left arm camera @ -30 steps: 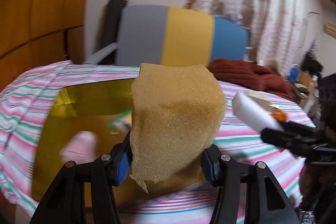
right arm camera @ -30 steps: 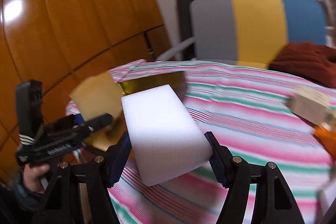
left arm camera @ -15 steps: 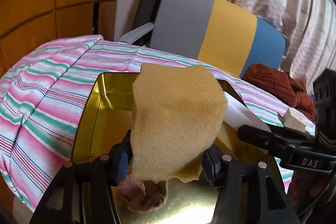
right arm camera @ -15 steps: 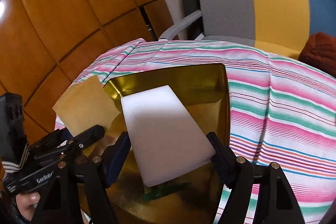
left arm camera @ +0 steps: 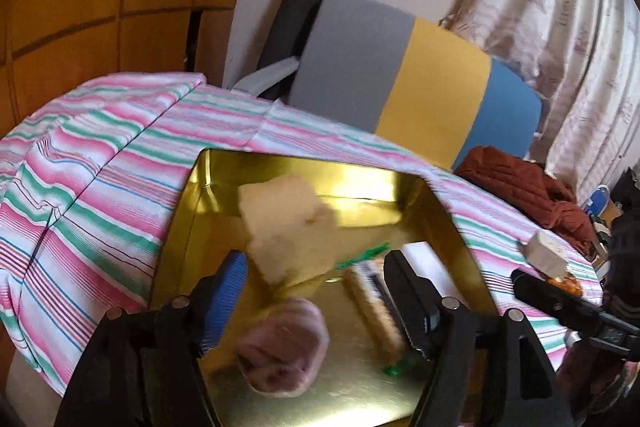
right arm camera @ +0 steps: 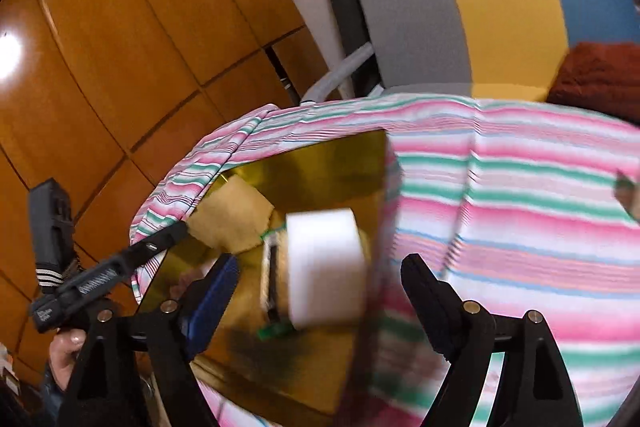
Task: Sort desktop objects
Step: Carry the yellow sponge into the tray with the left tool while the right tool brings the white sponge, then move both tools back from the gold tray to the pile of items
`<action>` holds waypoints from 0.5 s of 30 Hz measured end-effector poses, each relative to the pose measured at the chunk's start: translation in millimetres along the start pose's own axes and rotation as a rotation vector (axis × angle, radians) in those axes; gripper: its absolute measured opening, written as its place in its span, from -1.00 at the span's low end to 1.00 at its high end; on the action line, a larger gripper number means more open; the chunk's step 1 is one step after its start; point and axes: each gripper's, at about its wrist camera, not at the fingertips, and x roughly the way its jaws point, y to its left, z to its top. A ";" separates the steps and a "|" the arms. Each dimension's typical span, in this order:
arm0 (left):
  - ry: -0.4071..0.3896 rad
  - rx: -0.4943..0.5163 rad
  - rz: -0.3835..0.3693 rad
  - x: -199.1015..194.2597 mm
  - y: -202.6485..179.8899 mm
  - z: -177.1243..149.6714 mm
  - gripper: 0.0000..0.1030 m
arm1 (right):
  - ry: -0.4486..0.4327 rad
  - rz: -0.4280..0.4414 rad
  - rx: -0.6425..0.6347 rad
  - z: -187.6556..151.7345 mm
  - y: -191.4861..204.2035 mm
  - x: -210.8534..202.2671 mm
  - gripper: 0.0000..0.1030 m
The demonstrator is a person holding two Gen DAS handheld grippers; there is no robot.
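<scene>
A tan sponge (left arm camera: 288, 223) sits blurred inside the gold tin (left arm camera: 188, 211), just past my left gripper (left arm camera: 316, 263), which is open with nothing between its fingers. In the right wrist view a white foam block (right arm camera: 324, 267) is in the same gold tin (right arm camera: 332, 163), free of my right gripper (right arm camera: 320, 263), which stands open. The sponge (right arm camera: 232, 223) lies to the left of the block. A pink bundle (left arm camera: 284, 347) and a long brush-like item (left arm camera: 372, 303) also lie in the tin.
The tin rests on a pink, green and white striped cloth (left arm camera: 100, 187). A pale wooden block (left arm camera: 546, 255) lies on the cloth at the right. A grey, yellow and blue chair (left arm camera: 400, 79) and a rust-red garment (left arm camera: 520, 187) are behind. A hand (right arm camera: 64, 351) holds the left gripper.
Both grippers have opened. The sponge left the left fingers and the white block left the right fingers, and both are now down in the gold tin.
</scene>
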 end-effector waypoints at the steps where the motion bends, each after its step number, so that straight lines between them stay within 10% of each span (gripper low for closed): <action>1: -0.008 0.015 -0.024 -4.2 -7.4 -2.6 0.41 | -0.006 -0.007 0.011 -3.2 -5.2 -6.6 0.64; 15: 0.104 0.335 -0.446 -9.1 -171.3 -77.8 0.41 | -0.271 -0.279 0.247 -94.9 -124.6 -188.3 0.83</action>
